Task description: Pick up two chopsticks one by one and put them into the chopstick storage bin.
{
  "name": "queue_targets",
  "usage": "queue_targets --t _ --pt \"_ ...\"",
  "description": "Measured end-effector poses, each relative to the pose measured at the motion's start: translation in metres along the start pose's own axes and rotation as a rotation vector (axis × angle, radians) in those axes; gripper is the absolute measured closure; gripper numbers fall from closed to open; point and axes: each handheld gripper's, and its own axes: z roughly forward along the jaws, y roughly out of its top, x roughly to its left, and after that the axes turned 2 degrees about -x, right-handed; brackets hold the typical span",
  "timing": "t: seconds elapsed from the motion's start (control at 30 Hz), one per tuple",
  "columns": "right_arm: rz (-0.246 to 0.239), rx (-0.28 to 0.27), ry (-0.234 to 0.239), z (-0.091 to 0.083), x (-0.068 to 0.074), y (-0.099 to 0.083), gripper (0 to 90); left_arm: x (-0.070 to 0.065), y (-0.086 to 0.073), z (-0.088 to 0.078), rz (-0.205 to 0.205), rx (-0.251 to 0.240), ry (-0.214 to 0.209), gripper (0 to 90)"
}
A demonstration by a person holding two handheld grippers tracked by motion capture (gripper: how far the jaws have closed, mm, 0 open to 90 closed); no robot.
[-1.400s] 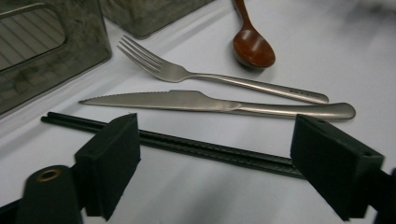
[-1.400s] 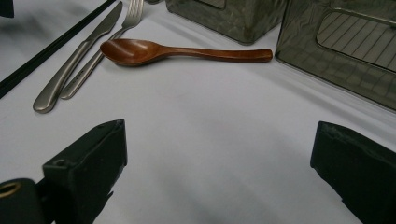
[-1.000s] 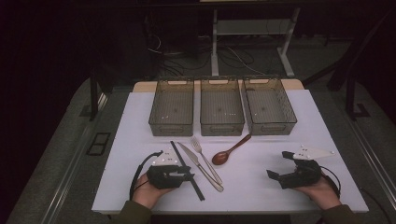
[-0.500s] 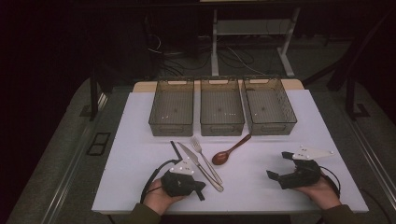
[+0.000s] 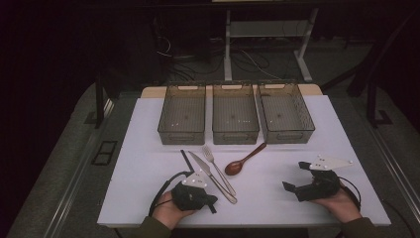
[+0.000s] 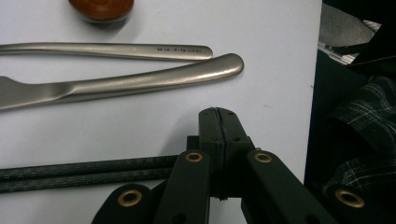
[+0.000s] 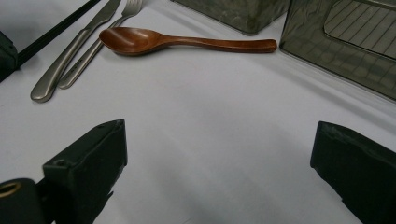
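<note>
The left gripper [image 5: 198, 194] rests at the near edge of the white table [image 5: 148, 148], held in the person's left hand [image 5: 166, 212]. Its jaws are closed together. In the left gripper view the two jaw tips meet flush, and the pair of black chopsticks [image 6: 84, 171] runs in from the left edge to the linkage beneath them; whether the pads actually pinch the chopsticks cannot be told, as the gripper body hides the contact point. In the high view the chopsticks emerge from under the gripper and point away toward the left bin [image 5: 182, 115].

Just beside the chopsticks lie a metal knife [image 5: 214, 177] and a metal fork [image 5: 216, 168], side by side with their handles converging toward the person. A wooden spoon [image 5: 244, 159] lies near them, bowl toward the fork, handle angled toward the bins. None of these three is touched by either gripper.

Three translucent bins stand in a row at the far side of the table: left, middle bin [image 5: 235, 114] and right bin [image 5: 285, 113].

The right gripper [image 5: 311, 184] sits well apart from the cutlery, in the person's right hand [image 5: 341, 204]. Its jaws stand wide apart, with bare table surface between them in the right gripper view.
</note>
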Motion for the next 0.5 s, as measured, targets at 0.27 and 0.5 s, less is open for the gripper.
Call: queue_targets --t 0.27,0.5 --pt "0.002 -0.001 -0.001 0.000 -0.001 -0.001 3.3 0.002 -0.011 -0.013 -0.012 0.010 0.020 88.8" --pt "0.002 -0.001 -0.001 0.000 0.000 -0.001 3.3 0.001 -0.018 -0.023 -0.021 0.022 0.046 88.8"
